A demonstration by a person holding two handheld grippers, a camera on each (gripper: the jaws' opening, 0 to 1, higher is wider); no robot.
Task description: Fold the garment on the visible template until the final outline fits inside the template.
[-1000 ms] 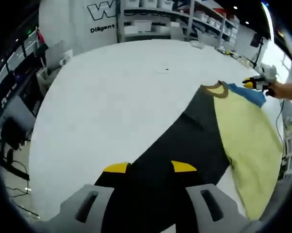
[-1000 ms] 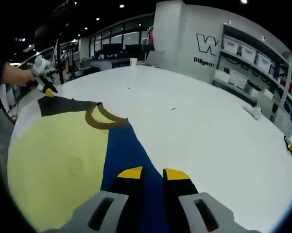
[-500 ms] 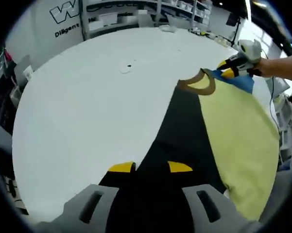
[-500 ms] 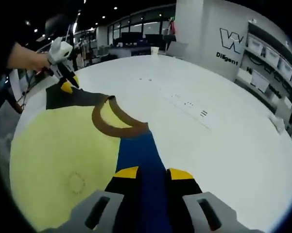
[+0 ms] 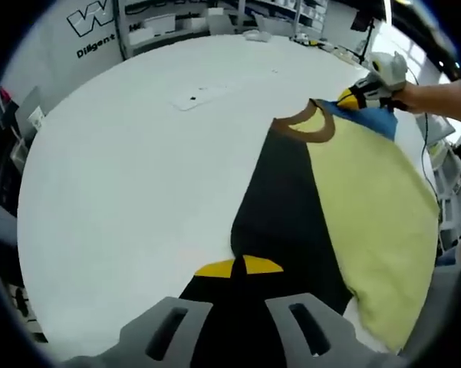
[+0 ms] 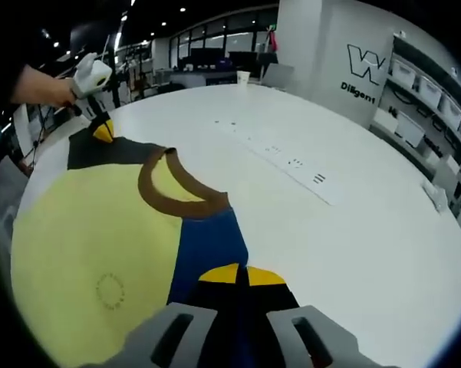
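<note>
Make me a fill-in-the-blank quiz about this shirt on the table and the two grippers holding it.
1. The left gripper is shut on the garment's ____ sleeve.
2. The right gripper is shut on the ____ sleeve.
3. The brown collar borders a pale ____ body panel.
4. The garment lies on a large ____ table.

Missing words: black; blue; yellow; white
</note>
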